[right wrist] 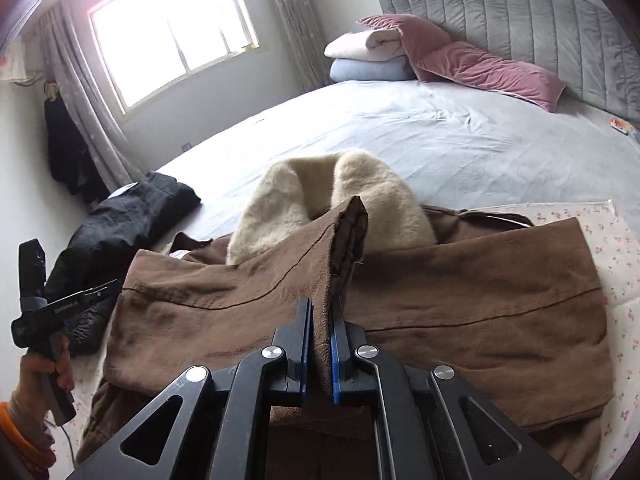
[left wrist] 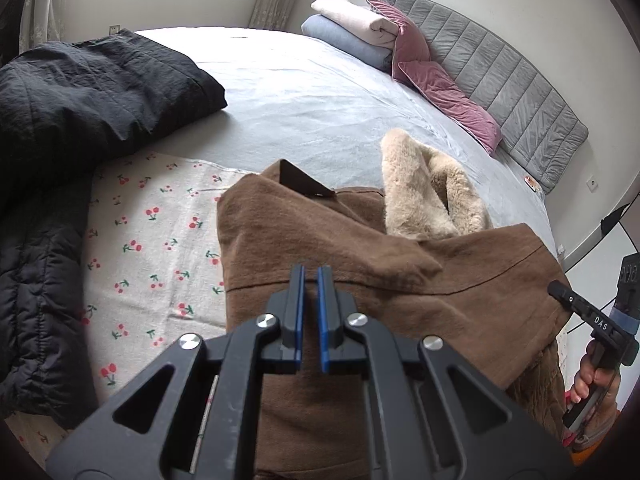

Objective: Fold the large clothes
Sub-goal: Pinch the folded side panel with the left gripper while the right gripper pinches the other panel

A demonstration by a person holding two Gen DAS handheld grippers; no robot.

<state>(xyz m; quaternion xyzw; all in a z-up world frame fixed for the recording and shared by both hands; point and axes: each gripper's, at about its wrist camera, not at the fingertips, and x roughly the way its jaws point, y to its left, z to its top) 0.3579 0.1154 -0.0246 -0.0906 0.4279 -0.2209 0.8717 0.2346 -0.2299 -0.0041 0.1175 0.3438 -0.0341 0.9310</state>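
A brown coat [left wrist: 460,276] [right wrist: 472,300] with a cream fur collar [left wrist: 420,192] [right wrist: 280,208] lies partly folded on a cherry-print cloth [left wrist: 160,240] on the bed. My left gripper [left wrist: 311,280] is shut over the coat's left part, and brown cloth fills the thin gap between its blue pads. My right gripper [right wrist: 320,312] is shut on a raised ridge of coat fabric that stands up between its fingers. Each view shows the other gripper in a person's hand at the coat's side edge: the right gripper [left wrist: 554,288] and the left gripper [right wrist: 118,283].
A black puffer jacket [left wrist: 80,100] [right wrist: 132,216] lies heaped beside the coat. Pink pillows [left wrist: 440,92], folded blankets [left wrist: 352,28] and a grey padded headboard [left wrist: 520,80] are at the far end of the pale blue bed sheet [left wrist: 300,92]. A window [right wrist: 172,28] is behind.
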